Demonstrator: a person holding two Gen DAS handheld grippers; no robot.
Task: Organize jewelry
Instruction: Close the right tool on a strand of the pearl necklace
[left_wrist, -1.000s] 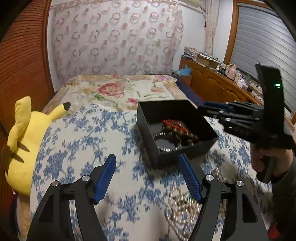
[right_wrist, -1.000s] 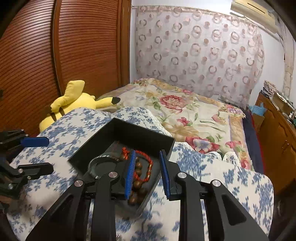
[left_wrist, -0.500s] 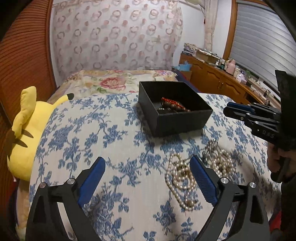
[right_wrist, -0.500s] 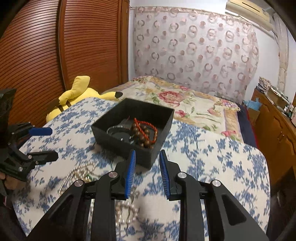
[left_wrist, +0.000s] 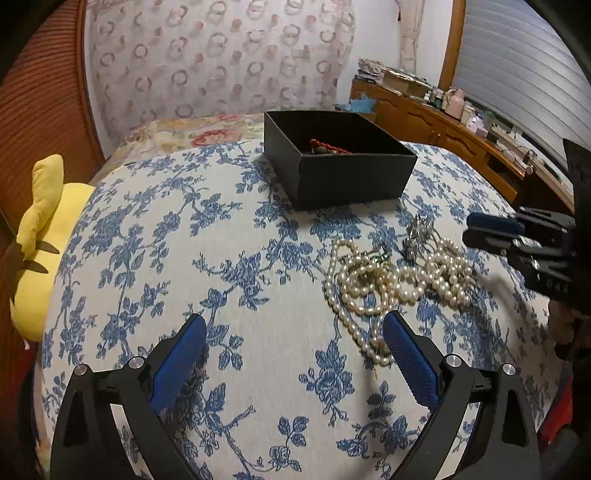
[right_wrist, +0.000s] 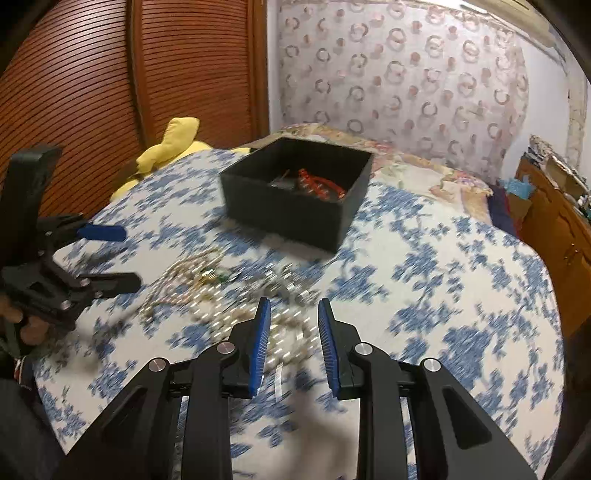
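A black open box stands on the blue-flowered tablecloth; it holds a red and brown bead bracelet, also seen in the right wrist view. A tangle of pearl necklaces and a silvery piece lie in front of the box; they are blurred in the right wrist view. My left gripper is wide open and empty, near the pearls' left end. My right gripper is partly open and empty, above the pearls; it also shows in the left wrist view.
A yellow plush toy lies off the table's left edge. A bed with a floral cover is behind the table. A wooden sideboard with clutter runs along the right wall. Wooden slatted doors stand on the left.
Both grippers have pulled back from the box toward the near side of the table. The pearls have come fully into view. The right gripper's jaws have widened a little.
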